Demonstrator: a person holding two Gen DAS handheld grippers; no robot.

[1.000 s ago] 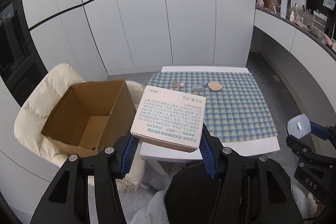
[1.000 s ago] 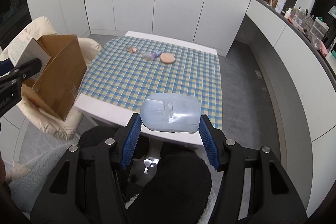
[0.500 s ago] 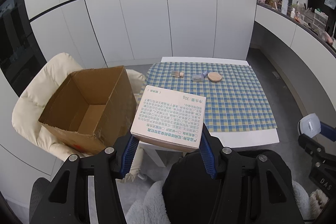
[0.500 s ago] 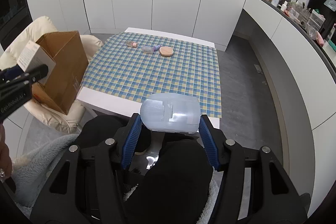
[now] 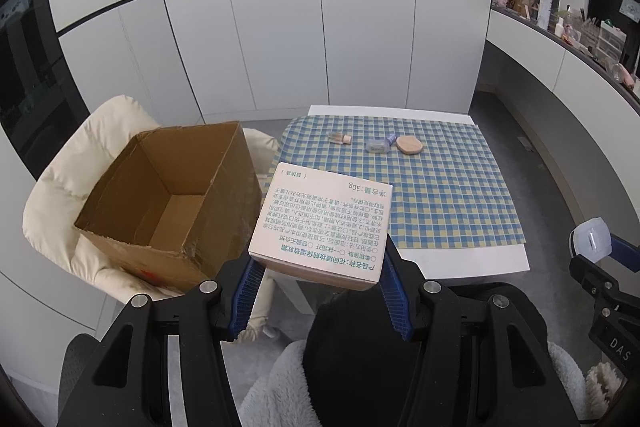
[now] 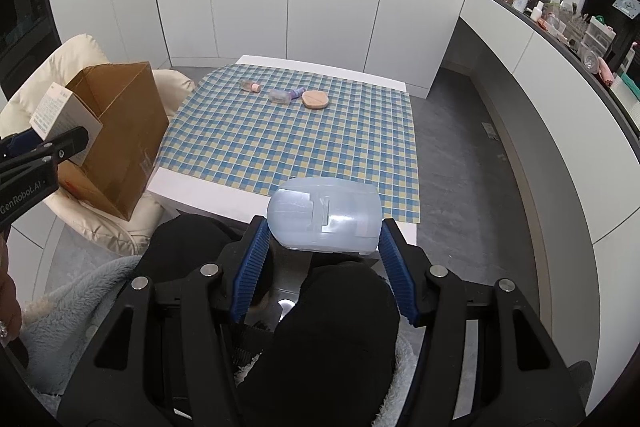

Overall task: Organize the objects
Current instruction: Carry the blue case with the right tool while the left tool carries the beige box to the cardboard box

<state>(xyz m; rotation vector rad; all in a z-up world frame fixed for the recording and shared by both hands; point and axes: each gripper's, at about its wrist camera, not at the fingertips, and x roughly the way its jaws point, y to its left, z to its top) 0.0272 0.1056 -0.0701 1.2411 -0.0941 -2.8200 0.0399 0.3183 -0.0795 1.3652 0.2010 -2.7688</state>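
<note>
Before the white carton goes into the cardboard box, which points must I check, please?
1. Left gripper clamps white carton: ok.
2. Right gripper clamps translucent plastic case: ok.
3. Cardboard box open on top: ok.
4. Visible box interior free of items: ok.
5. Box steady on the cream chair: cannot tell; it sits tilted.
6. Carton above the opening: not ok; it is beside it.

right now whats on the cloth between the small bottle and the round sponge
In both wrist views, one clear lidded pot with a purple item beside it lies between the small bottle and the round sponge.
</note>
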